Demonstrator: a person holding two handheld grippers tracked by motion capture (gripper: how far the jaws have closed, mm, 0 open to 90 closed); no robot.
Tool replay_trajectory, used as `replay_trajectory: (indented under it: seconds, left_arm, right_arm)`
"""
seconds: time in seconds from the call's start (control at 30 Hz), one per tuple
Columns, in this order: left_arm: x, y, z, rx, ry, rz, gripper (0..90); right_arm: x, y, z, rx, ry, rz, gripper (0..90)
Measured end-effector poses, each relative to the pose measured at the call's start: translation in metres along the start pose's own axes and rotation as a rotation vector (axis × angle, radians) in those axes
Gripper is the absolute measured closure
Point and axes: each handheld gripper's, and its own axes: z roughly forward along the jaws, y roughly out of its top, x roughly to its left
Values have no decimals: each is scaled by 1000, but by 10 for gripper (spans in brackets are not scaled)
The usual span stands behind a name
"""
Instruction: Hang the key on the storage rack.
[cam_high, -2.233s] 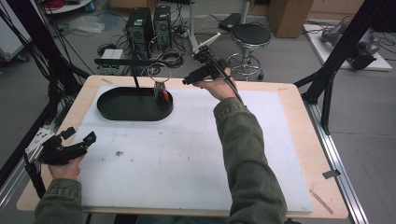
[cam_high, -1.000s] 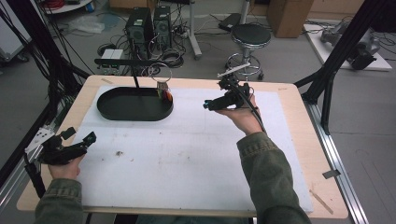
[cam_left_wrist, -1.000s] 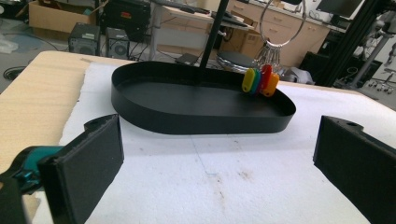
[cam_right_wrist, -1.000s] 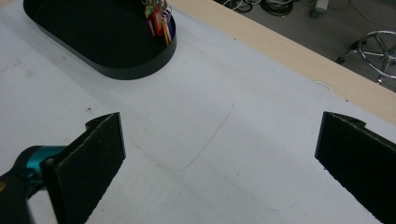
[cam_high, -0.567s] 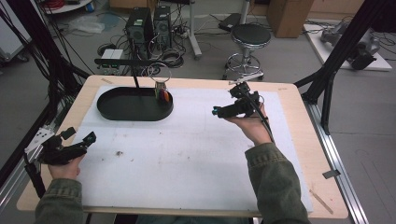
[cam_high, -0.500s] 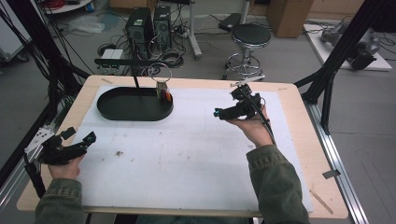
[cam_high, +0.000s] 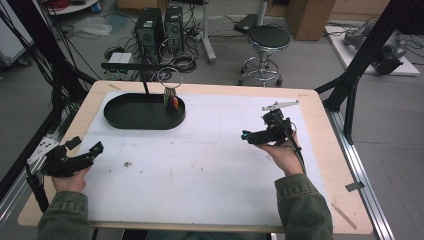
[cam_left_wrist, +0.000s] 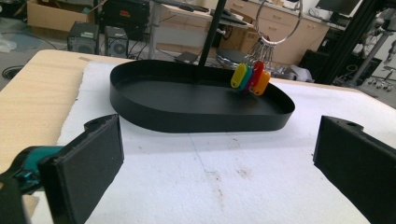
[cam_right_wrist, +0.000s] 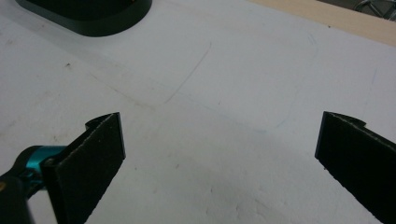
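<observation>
With the key ring (cam_high: 171, 89) hung on the stand over the tray (cam_high: 142, 117) at upper left, both grippers hold nothing: right gripper (cam_high: 245, 135) at centre right, left gripper (cam_high: 86, 148) at lower left, fingers wide apart. The hanging step looks complete; next would likely be resting on the surface (cam_high: 200, 170).

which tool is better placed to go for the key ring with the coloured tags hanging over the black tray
Left, probably. The left tool already faces the key ring over the tray, jaws open. The right tool points at bare mat.
</observation>
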Motion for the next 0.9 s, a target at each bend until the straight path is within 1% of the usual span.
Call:
replay_trajectory:
  seconds: [0.1, 0.2, 0.3, 0.4, 0.47, 0.53, 0.63, 0.77, 0.9]
  left_arm:
    - [0, 0, 0, 2, 0, 0, 22]
    - [-1, 0, 0, 2, 0, 2, 22]
    - [-1, 0, 0, 1, 2, 1, 22]
    - [-1, 0, -1, 2, 2, 2, 22]
    - [-1, 0, -1, 2, 2, 1, 22]
    - [-1, 0, -1, 2, 1, 0, 22]
    - [-1, 0, -1, 3, 2, 0, 22]
    - [-1, 0, -1, 3, 2, -1, 22]
    - [0, 0, -1, 6, 4, 0, 22]
  right_arm:
    - [-6, -12, -1, 4, -5, 16, 5]
    - [-12, -23, -2, -12, -4, 40, 5]
    - [-16, -32, -4, -11, -9, 55, 5]
    - [-19, -41, -5, -13, -11, 64, 5]
    - [-20, -46, -6, -5, -20, 56, 6]
    - [-21, -50, -8, -30, -30, 55, 6]
    - [-22, -57, -11, -50, -37, 60, 6]
    - [-24, -67, -13, -45, -37, 82, 6]
    - [-28, -77, -14, -64, -34, 110, 5]
